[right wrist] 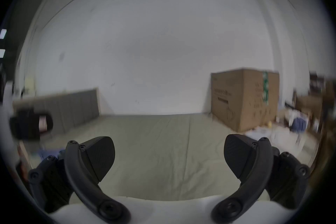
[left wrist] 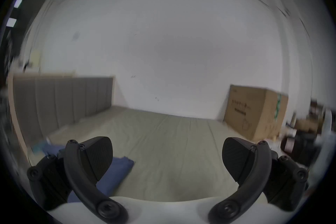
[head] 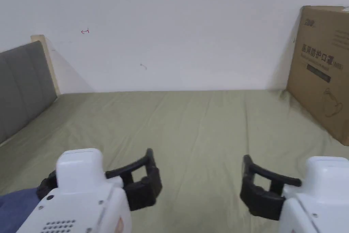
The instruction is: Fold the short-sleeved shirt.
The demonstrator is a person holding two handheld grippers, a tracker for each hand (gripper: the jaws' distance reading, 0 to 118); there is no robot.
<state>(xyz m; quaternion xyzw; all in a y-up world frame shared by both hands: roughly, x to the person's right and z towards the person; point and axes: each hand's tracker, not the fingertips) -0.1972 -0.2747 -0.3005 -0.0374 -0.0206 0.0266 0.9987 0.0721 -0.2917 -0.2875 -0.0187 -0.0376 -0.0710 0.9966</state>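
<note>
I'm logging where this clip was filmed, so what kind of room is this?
Probably a bedroom: a bed with an olive sheet, a padded grey headboard, and a cardboard box against the white wall.

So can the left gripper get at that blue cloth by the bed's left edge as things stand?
Probably yes. The left gripper is open and empty, and the blue cloth lies flat on the green sheet just beside its left jaw, with nothing between them.

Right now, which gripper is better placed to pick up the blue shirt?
Left. The blue shirt lies beside the open left gripper; the right gripper, also open, hovers over bare sheet.
</note>
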